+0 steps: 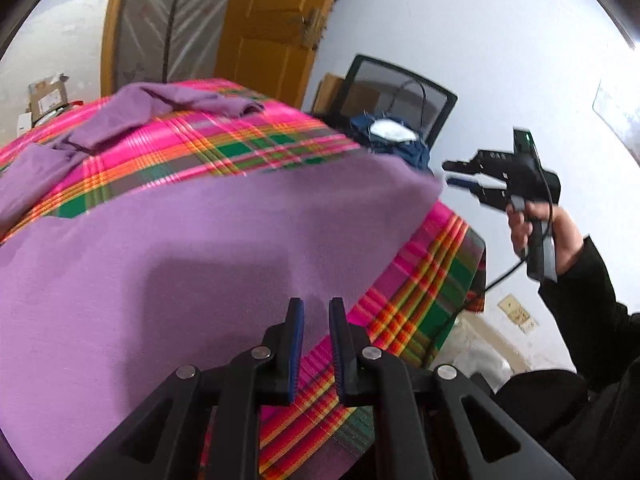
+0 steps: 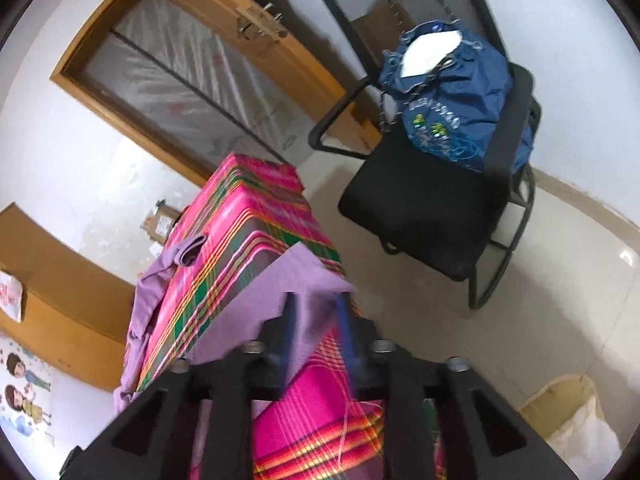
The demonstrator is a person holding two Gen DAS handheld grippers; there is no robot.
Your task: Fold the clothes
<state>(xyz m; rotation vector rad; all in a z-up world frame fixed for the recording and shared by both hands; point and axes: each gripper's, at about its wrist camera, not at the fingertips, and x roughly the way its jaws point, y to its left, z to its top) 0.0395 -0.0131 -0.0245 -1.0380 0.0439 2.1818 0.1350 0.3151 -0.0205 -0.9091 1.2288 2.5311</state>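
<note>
A purple garment lies spread flat over a table covered in a pink plaid cloth. My left gripper hovers at the garment's near edge, jaws a little apart with nothing pinched between them. More purple fabric lies bunched at the table's far side. My right gripper, held in a hand with a black sleeve, floats in the air just off the garment's right corner, open and empty. In the right wrist view its blurred fingers frame that purple corner without touching it.
A black mesh chair with a blue bag stands beyond the table's end. A wooden door is behind the table. A cardboard box sits at the far left. A pale sack rests on the floor.
</note>
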